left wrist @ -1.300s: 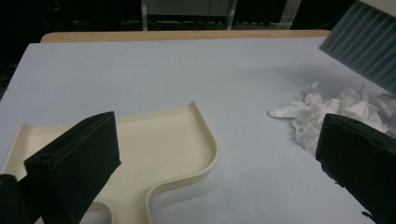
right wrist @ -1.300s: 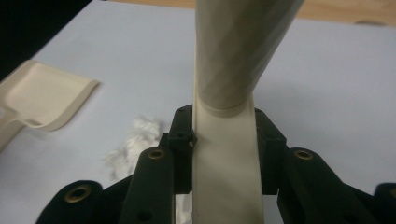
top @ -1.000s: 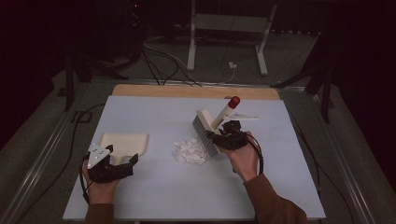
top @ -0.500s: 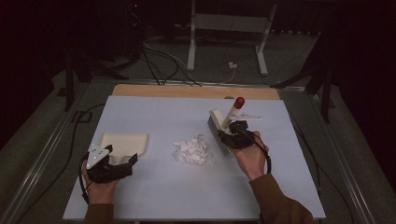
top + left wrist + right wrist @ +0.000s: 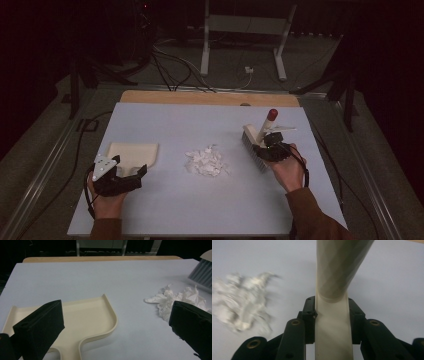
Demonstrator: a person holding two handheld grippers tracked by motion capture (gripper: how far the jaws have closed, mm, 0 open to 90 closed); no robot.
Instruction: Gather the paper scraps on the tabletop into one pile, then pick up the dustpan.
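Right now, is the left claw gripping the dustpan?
No, the left claw is open, its jaws wide apart over the dustpan without pinching it.

The bench [image 5: 165, 210] carries a pale blue-grey top sheet, with a strip of bare wood [image 5: 200, 97] exposed along its far edge. Beyond it, on the grey floor [image 5: 320, 70], stands a white metal frame [image 5: 245, 30]. Dark cables [image 5: 172, 62] trail across the floor, and a white plug [image 5: 247, 71] lies near the frame.
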